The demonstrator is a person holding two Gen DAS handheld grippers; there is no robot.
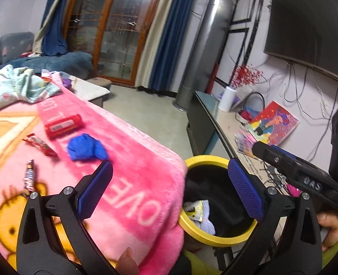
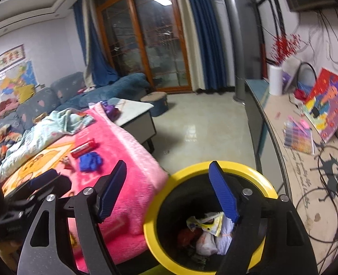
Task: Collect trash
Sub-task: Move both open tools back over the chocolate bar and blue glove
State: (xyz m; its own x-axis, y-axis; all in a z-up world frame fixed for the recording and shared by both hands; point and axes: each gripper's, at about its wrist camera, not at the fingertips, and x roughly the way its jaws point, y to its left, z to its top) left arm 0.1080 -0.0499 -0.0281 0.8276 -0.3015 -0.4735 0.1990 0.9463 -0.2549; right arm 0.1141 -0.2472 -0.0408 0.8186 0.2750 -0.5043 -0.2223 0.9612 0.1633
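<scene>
A yellow-rimmed black bin [image 2: 159, 197] [image 1: 203, 160] stands beside a pink blanket [image 1: 132, 151] [image 2: 132, 160]; crumpled wrappers and paper [image 2: 207, 231] [image 1: 199, 213] lie inside it. On the blanket lie a crumpled blue glove [image 1: 86, 147] [image 2: 90, 161], a red packet [image 1: 63, 125] [image 2: 83, 147], a red wrapper [image 1: 40, 144] and a candy bar wrapper [image 1: 29, 175]. My left gripper [image 1: 171, 190] is open over the blanket's edge and the bin, holding nothing. My right gripper [image 2: 167, 191] hangs open above the bin, also with nothing in it. In the left wrist view the right gripper's body juts in at the right edge.
A crumpled pale cloth [image 1: 15, 84] lies at the blanket's far end, with a sofa [image 2: 54, 96] behind. On the right runs a long low cabinet [image 2: 306, 171] with cables, a picture and a white roll. Bare floor [image 2: 203, 126] lies beyond the bin, towards a glass door.
</scene>
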